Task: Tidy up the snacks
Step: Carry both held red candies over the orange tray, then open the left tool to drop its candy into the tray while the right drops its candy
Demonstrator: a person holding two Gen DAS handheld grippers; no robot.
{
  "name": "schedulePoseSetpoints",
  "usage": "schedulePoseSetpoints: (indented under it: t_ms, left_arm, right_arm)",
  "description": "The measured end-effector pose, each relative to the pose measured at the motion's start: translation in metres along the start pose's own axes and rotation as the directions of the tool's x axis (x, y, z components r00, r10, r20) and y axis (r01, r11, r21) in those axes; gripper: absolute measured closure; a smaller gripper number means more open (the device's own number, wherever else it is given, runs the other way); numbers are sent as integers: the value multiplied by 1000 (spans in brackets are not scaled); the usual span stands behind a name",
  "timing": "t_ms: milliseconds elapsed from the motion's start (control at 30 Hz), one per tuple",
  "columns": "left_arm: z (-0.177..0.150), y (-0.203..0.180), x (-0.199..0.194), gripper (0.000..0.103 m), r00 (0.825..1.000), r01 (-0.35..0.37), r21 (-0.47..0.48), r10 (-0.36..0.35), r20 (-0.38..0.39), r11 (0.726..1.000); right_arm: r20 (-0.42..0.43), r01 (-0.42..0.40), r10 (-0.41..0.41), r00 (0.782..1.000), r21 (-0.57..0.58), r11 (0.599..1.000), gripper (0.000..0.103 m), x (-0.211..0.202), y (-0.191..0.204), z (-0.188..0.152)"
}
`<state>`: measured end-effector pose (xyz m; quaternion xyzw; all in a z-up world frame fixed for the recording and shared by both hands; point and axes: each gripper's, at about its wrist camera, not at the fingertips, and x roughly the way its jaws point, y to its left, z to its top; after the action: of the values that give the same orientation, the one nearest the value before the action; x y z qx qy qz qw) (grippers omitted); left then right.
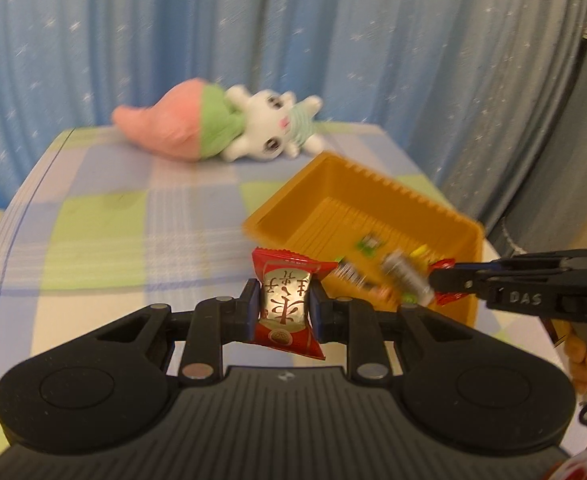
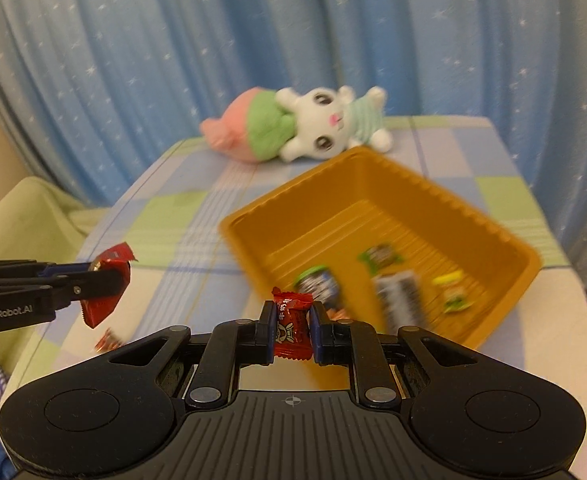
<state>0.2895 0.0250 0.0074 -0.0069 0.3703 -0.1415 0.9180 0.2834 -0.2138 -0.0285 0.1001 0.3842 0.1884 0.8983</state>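
Orange tray (image 2: 493,232), blue starry curtain (image 2: 173,40)

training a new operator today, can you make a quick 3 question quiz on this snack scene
1. True or false: the left gripper is shut on a red snack packet.
2. What does the right gripper hold? A) small red candy B) green candy C) nothing
3. What lies behind the orange tray on the checked tablecloth?

Key: 1 true; 2 A; 3 a plush rabbit toy.
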Motion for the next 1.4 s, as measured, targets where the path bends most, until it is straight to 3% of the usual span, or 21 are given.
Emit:
schedulePoseSetpoints:
  t_ms: [533,900,1267,1400]
  left_arm:
    - [68,-51,94,80,997,78,36,-78,-2,996]
    - [74,-50,152,80,995,72,30,-70,-76,997]
    - [71,-42,177,80,992,57,13,-55,-115,998]
    - [71,-40,178,68,991,65,-2,-65,-120,998]
  right_arm:
    - [21,49,-50,999,58,997,85,35,-55,54]
    - [-29,74,-72,997,97,993,85,72,-82,66]
    - [-57,81,-75,996,113,990,85,90,-91,66]
    - [-61,84,-77,995,115,990,85,93,-91,66]
